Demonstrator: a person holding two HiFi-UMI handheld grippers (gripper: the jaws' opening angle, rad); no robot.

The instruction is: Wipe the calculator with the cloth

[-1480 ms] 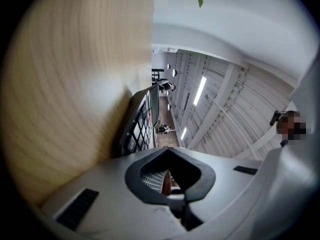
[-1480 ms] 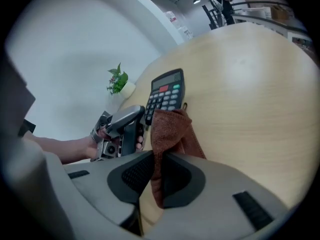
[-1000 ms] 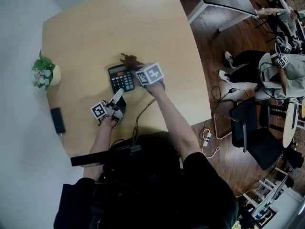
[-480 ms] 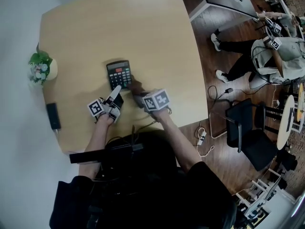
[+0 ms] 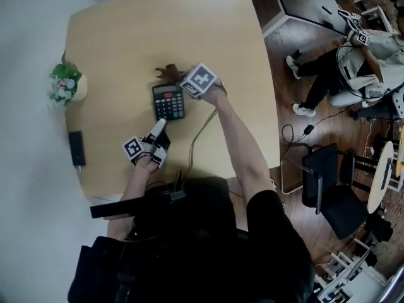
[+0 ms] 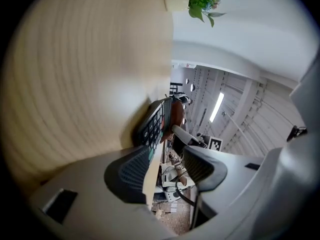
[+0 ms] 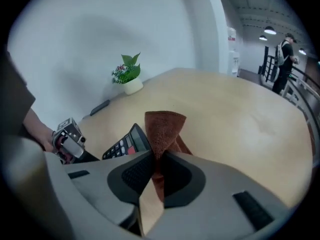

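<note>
Wiping is under way. The right tool (image 7: 156,168) is clamped on the cloth (image 7: 164,126) at the far edge of the calculator (image 5: 169,101), mid-tabletop (image 5: 120,43). The left tool (image 6: 167,158), just near of the calculator, has just opened its jaws; nothing sits between them. The next move is probably to drag the cloth nearward over the keys.

the calculator (image 5: 168,101) is black with one red key. the cloth (image 7: 164,129) is rust brown. the table (image 5: 158,36) is pale wood; the plant (image 5: 63,81) is green, its pot (image 5: 81,88) cream.
</note>
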